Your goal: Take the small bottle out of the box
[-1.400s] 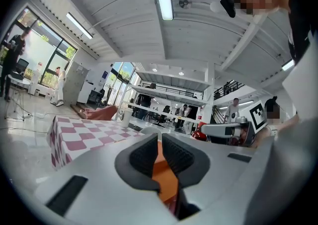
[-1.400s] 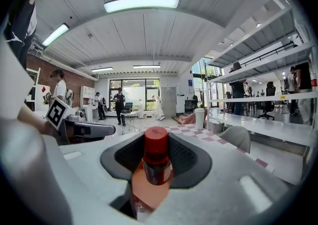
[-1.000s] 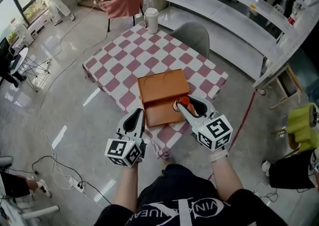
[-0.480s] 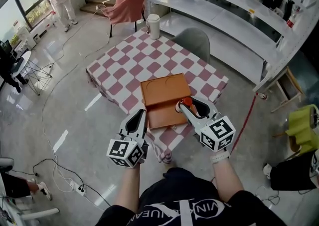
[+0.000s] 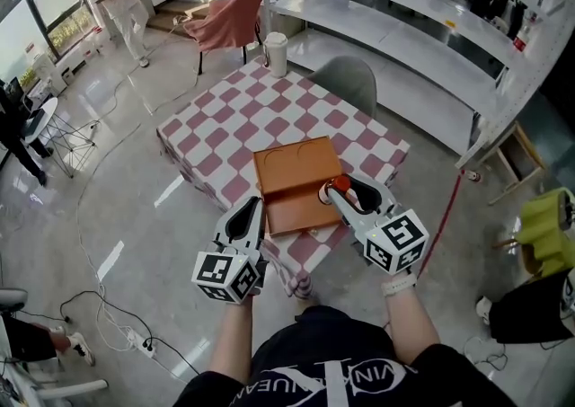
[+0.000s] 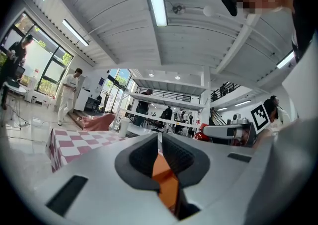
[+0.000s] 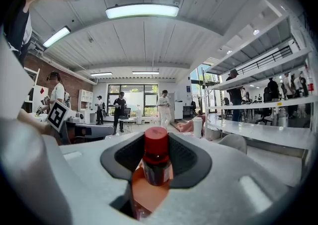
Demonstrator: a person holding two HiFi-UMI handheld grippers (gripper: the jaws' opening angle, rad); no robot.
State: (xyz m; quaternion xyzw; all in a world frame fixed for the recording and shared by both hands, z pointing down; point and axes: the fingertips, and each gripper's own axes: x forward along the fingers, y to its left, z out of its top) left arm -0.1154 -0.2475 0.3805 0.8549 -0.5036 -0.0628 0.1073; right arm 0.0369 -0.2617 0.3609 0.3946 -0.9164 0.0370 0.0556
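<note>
Small bottle (image 7: 156, 162), red cap up, is clamped in the right claw (image 5: 349, 195) at about 3 o'clock on the orange box (image 5: 289, 167). Its lower half is hidden behind the pads. Left claw (image 5: 244, 218), at the box's 7 o'clock, is pinched together on nothing, with just a sliver of orange showing through.

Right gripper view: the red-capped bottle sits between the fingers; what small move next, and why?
Probably raise the right gripper straight up. Its fingers are closed on the small red-capped bottle, and the head view shows that bottle at the right edge of the orange box, not clear of it.
</note>
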